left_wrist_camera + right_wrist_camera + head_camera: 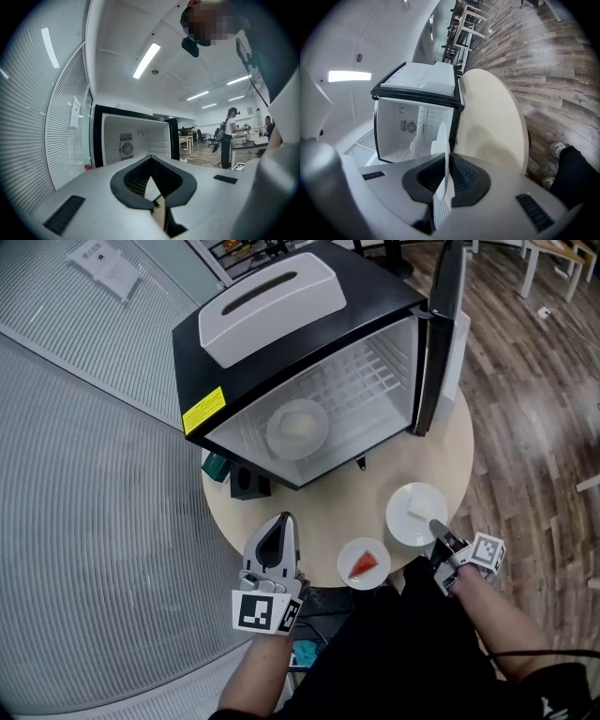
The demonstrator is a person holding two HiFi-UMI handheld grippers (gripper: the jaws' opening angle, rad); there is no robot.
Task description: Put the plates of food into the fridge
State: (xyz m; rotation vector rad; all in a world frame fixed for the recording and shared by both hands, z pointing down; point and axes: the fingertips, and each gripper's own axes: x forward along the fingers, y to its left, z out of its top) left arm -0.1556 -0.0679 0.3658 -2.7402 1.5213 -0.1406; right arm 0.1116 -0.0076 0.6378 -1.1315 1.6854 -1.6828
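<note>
A black mini fridge [202,381] stands on the round beige table [328,507] with its door [441,343] swung open to the right. Inside it sits a plate of white food [298,427]. My right gripper [437,527] is shut on the near rim of a second plate of white food [414,510], held off the table. In the right gripper view this plate [442,140] shows edge-on between the jaws of my right gripper [446,157], with the fridge [417,122] beyond. A small plate with a red slice [363,563] lies near the table's front edge. My left gripper [281,521] is shut and empty, pointing at the fridge [136,140].
A white box [267,301] lies on top of the fridge. A green object [216,466] and a black block [249,486] sit at the fridge's front left corner. A ribbed wall panel [84,521] runs along the left, and wooden floor [534,427] lies right of the table.
</note>
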